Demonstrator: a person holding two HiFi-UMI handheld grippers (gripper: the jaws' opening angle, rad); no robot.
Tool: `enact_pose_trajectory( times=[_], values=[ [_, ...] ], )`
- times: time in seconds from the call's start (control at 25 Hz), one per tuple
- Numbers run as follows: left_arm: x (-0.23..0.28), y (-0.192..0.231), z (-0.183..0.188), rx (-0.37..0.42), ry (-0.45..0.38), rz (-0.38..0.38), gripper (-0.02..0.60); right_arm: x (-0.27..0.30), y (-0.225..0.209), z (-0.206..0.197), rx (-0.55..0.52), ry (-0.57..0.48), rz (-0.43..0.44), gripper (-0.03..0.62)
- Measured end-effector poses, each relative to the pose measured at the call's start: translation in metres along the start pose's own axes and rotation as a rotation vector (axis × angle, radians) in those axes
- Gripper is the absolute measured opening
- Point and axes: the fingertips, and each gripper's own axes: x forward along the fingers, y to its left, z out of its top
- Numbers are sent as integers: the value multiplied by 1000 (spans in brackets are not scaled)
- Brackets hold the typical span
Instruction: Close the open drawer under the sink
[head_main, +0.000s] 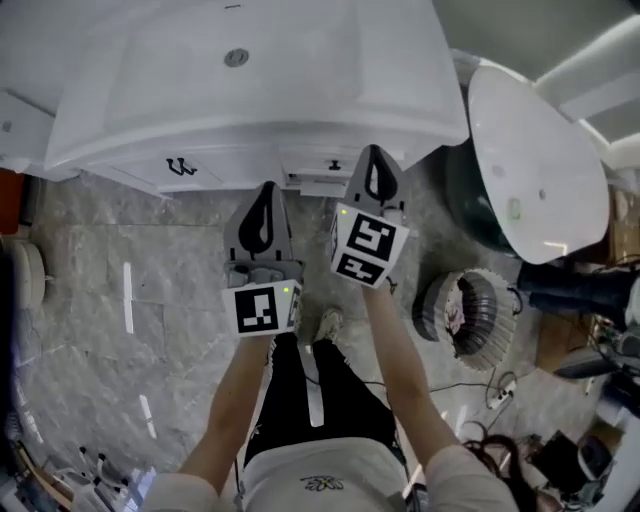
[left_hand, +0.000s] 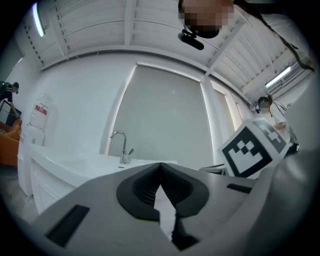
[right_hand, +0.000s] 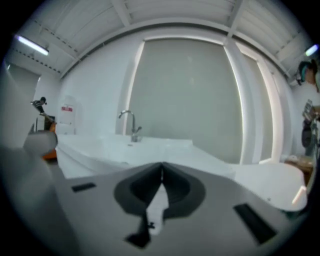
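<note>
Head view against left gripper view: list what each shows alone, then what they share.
Head view only: the floor, the person's legs, a ribbed duct and the sink's drain. Left gripper view only: the faucet, the wall panel and ceiling beams. Both: the sink, the shut left gripper and the right gripper with its cube.

Floor (head_main: 120, 250) is grey marbled tile, with the white sink vanity (head_main: 250, 100) standing on it at the top of the head view and a dark green base (head_main: 468, 205) with a white oval top just right of it. Also on the tile: a coiled ribbed duct (head_main: 470, 310), a power strip (head_main: 500, 392) with cables to the right, the person's shoe (head_main: 328, 325) mid-frame, and a white strip (head_main: 128, 297) on the left.
</note>
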Motion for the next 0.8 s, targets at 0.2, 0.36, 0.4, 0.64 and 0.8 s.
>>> enact_pose_trajectory(
  times=[0.2,0.36,0.4,0.64,0.8],
  values=[
    [-37,-19,67,-47,64,-5,21,-93,-20,89,25,-56,59,29],
    [-73,-35,125,-65,54,-4,21,-172,-35,136,-5,-105,52,29],
    [-84,-38,135,-66,52,-4,21,-189,-34,145,-46,-124,55,29],
    [-125,-58,163,-36,25,-8,21,-255,-25,168,-242,-227,81,29],
    [-142,-70,159,-6,28,-7,21,-270,-25,153,-174,-219,105,29]
  ],
)
